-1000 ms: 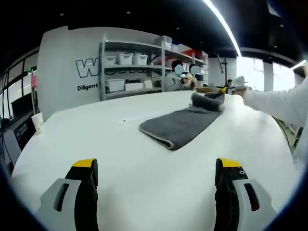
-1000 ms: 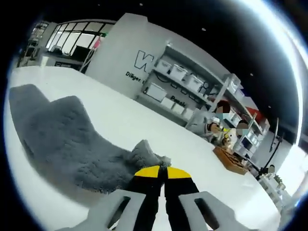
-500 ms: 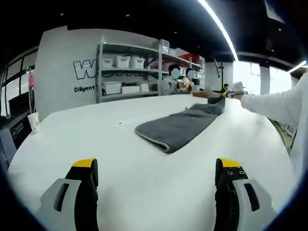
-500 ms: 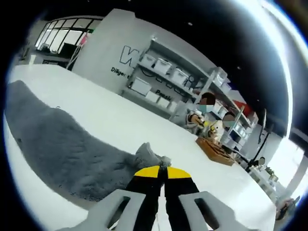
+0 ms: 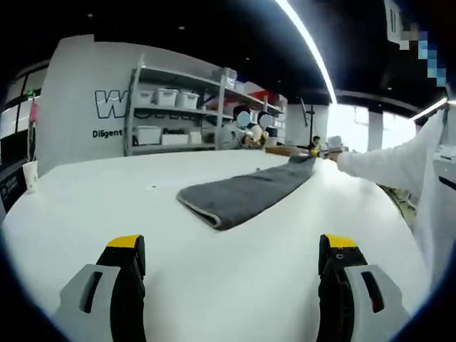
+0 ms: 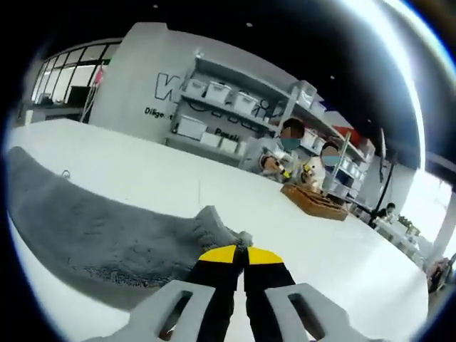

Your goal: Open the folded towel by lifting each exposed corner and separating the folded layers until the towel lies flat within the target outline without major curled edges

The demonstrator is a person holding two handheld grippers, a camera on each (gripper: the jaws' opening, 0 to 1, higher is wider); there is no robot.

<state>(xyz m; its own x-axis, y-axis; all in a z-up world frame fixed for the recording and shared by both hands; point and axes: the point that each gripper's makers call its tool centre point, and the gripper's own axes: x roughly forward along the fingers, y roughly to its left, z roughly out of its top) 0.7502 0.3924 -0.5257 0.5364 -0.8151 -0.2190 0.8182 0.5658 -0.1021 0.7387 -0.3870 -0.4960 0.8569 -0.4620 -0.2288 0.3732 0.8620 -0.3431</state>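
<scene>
A grey towel (image 5: pixel 242 194) lies stretched out long on the white table (image 5: pixel 107 206), still doubled at its near end. In the right gripper view the same towel (image 6: pixel 85 231) runs off to the left, and my right gripper (image 6: pixel 239 251) is shut on its far corner, which bunches up just above the yellow tips. From the left gripper view that gripper (image 5: pixel 324 150) is small at the towel's far end, at the end of a white sleeve (image 5: pixel 385 164). My left gripper (image 5: pixel 231 246) stands open above bare table, well short of the towel.
Grey shelves with white bins (image 5: pixel 171 114) stand behind the table by a white wall. People sit at the far side (image 6: pixel 292 153), near a wooden tray (image 6: pixel 313 201). A white cup (image 5: pixel 29 174) stands at the table's left edge.
The right gripper has pulled the towel's corner away, drawing the rumpled folded layer out into a long flat strip. The left gripper stayed open; its view swung slightly.
</scene>
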